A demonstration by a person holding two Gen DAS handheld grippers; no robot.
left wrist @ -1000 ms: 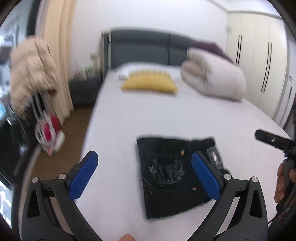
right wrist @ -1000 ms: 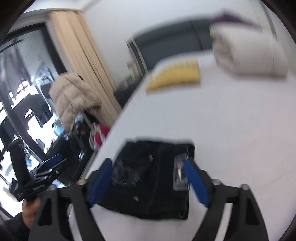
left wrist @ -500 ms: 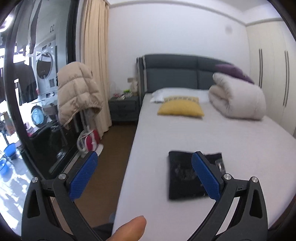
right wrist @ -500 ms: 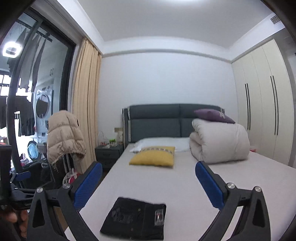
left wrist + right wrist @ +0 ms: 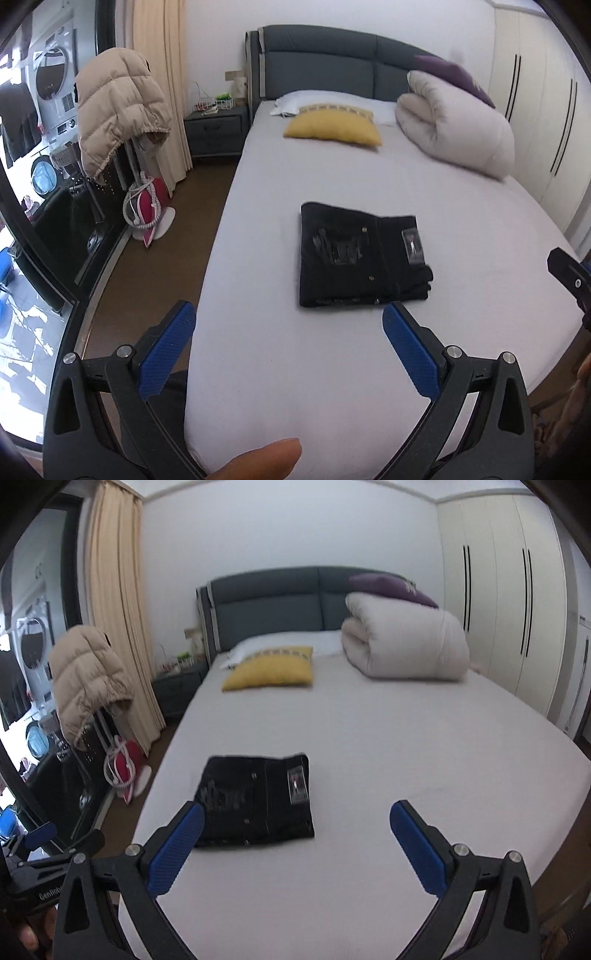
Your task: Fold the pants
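- The black pants (image 5: 362,254) lie folded into a compact rectangle on the bed (image 5: 480,229), towards its near left part, with the label patch facing up on the right side of the bundle.
- The left gripper (image 5: 288,338) hovers above the near edge of the bed, its blue fingers (image 5: 168,350) spread wide with nothing between them, clear of the pants.
- The right gripper (image 5: 295,834) hangs over the near end of the bed; its fingers (image 5: 417,845) have just finished spreading to their widest and are empty.
- A yellow cushion (image 5: 271,668) and a rolled white duvet (image 5: 406,646) sit at the far end by the headboard.
- A beige puffer jacket (image 5: 118,107) hangs at the left, beside the curtain.
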